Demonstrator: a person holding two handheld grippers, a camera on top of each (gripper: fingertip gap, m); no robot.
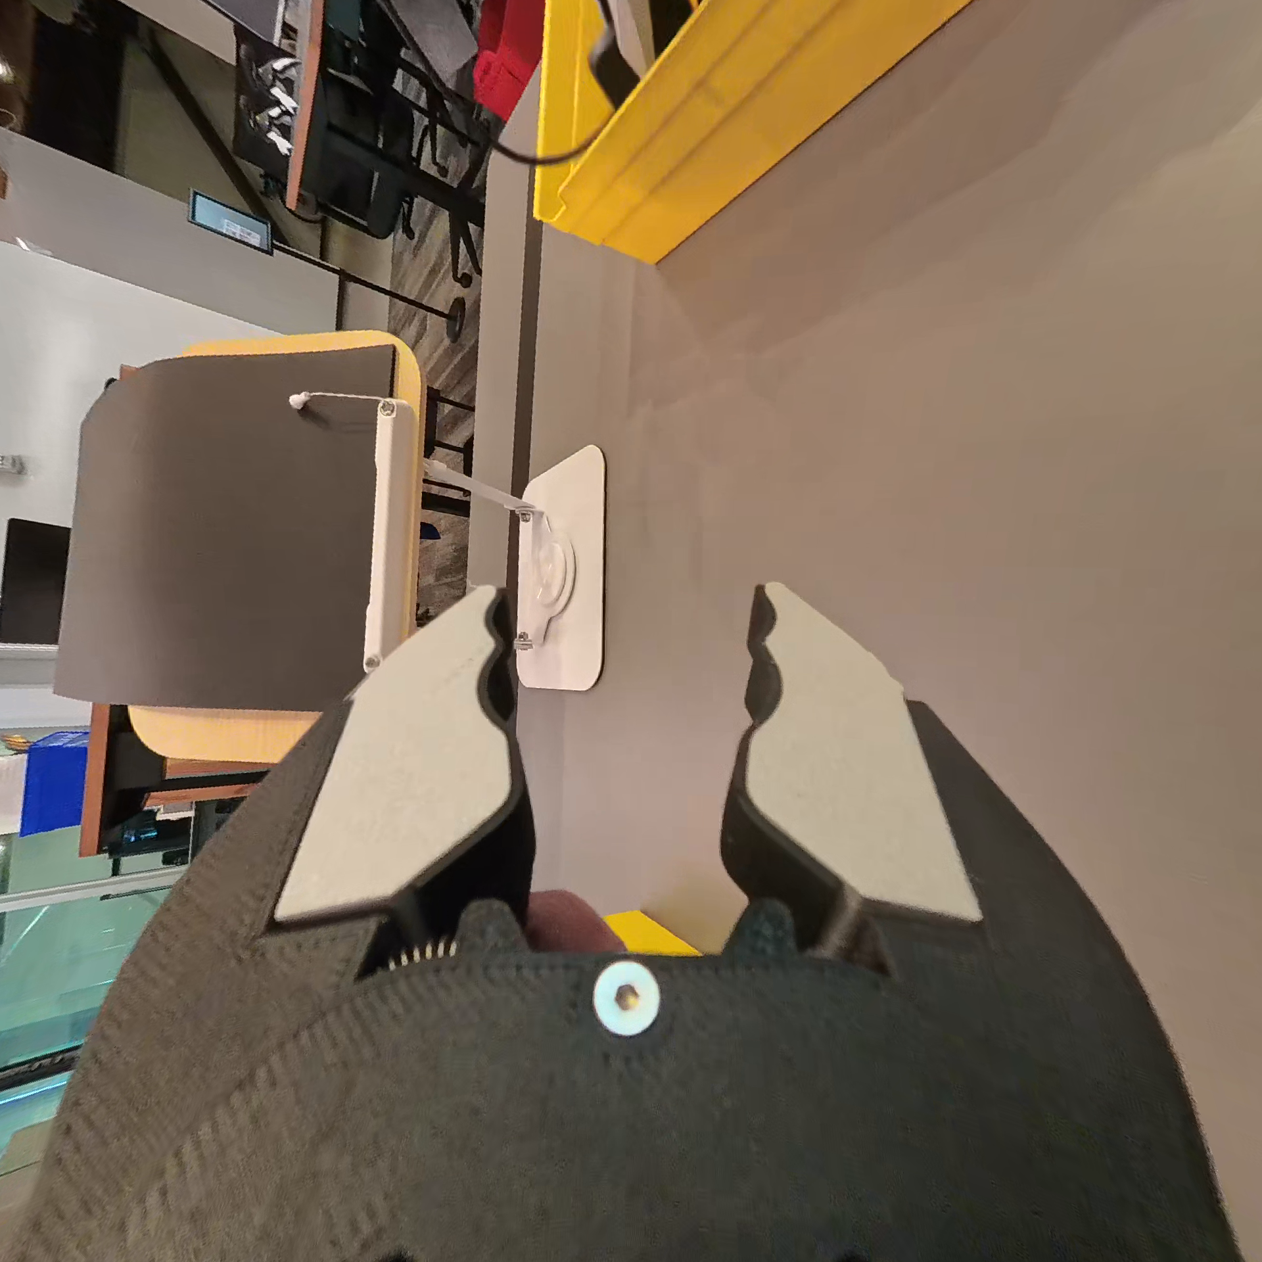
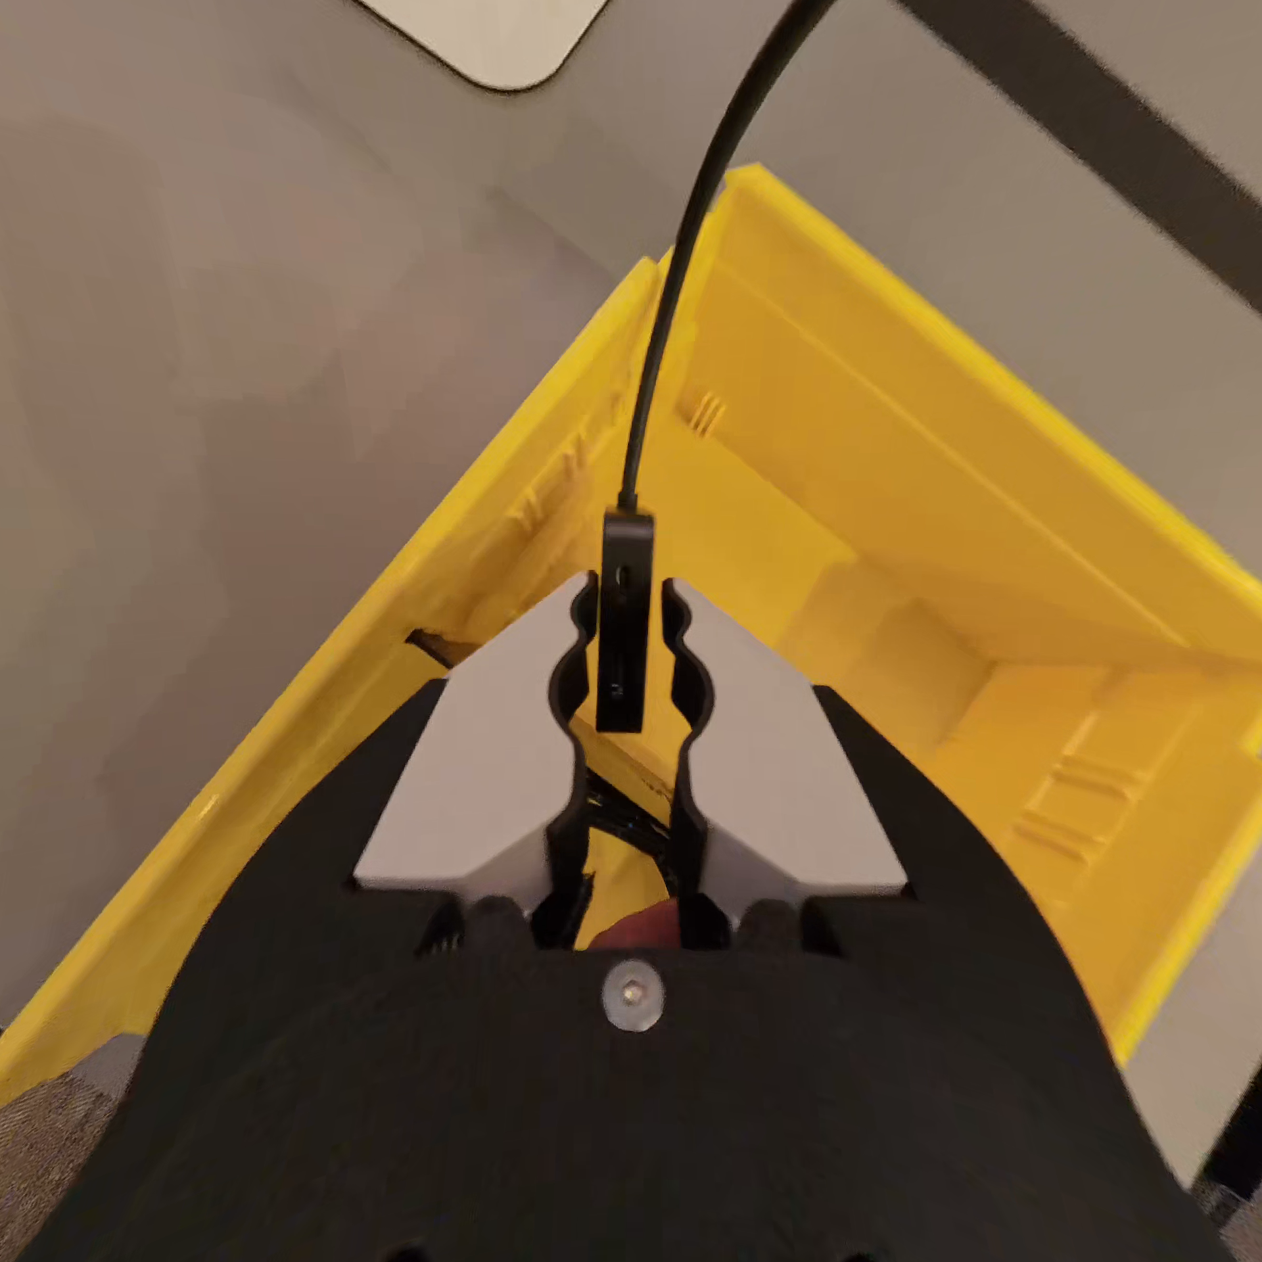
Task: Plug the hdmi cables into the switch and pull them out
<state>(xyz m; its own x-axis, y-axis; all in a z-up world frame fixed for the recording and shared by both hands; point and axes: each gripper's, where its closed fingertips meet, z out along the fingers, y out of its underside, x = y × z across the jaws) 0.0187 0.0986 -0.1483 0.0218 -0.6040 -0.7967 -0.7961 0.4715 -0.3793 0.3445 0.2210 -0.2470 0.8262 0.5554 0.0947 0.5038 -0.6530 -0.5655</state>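
Right wrist view, nearest first: my right hand-held gripper (image 2: 627,601) has its jaws drawn close on either side of a small flat black switch (image 2: 621,635), seen edge-on; the left finger seems to touch it, while a thin gap shows on the right, so I cannot tell whether I truly have it clamped. From the far end of the switch a black cable (image 2: 672,293) climbs away and leaves the picture at the top. Under and behind it lies a yellow bin (image 2: 888,546), resting on the grey counter (image 2: 239,307), and a white pad's corner (image 2: 505,34) shows at the far edge. In the left wrist view, my left hand-held gripper (image 1: 628,614) has its jaws wide apart and nothing between them. Just beyond its fingertips a white plate (image 1: 580,492) with a clear mount sits on the counter near the edge. Farther off is a yellow bin (image 1: 683,136), with a black cable (image 1: 539,158) drooping over its side.
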